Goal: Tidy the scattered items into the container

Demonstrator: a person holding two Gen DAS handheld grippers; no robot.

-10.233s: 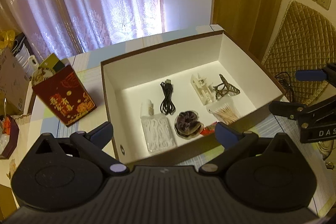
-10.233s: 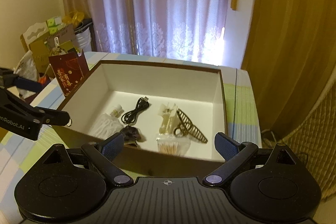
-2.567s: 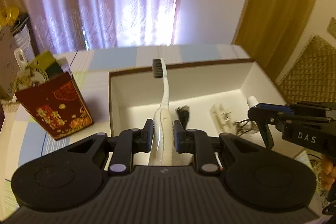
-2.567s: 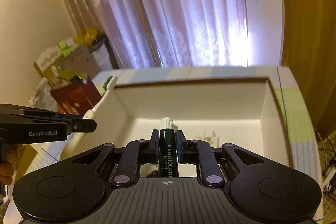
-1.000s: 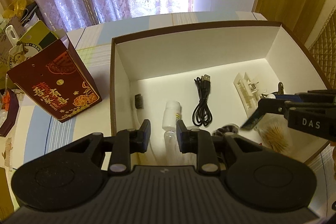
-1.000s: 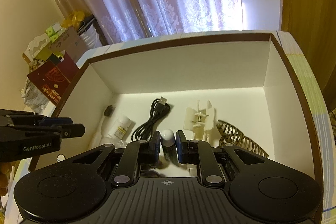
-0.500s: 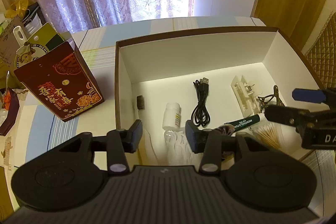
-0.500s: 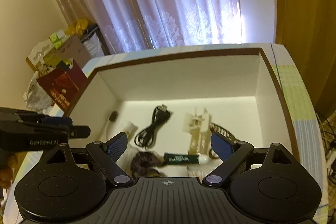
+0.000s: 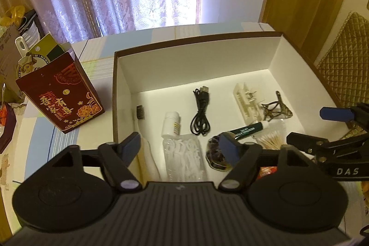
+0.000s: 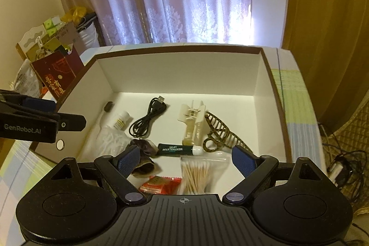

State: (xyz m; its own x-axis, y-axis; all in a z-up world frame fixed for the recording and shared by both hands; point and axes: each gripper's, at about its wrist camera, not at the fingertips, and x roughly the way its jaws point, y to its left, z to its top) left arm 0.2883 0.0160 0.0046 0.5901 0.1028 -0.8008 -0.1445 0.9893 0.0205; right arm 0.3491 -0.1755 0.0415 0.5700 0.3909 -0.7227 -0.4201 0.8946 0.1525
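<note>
Container (image 10: pixel 272 84) holds lip balm (image 10: pixel 180 149) beside the cotton swabs (image 10: pixel 196 174), apparently dropped; left gripper (image 9: pixel 182 145) and right gripper (image 10: pixel 186 157) hover empty, jaws apart.

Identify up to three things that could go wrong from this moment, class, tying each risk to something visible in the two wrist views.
1. The left gripper hangs low, jaws open, over the clear packet of white floss picks; dipping could snag it.
2. The dark green lip balm tube lies loose on its side and might roll if the white-lined cardboard box is bumped.
3. The right gripper, jaws open, sits near the clear bag of cotton swabs and could drag it.
</note>
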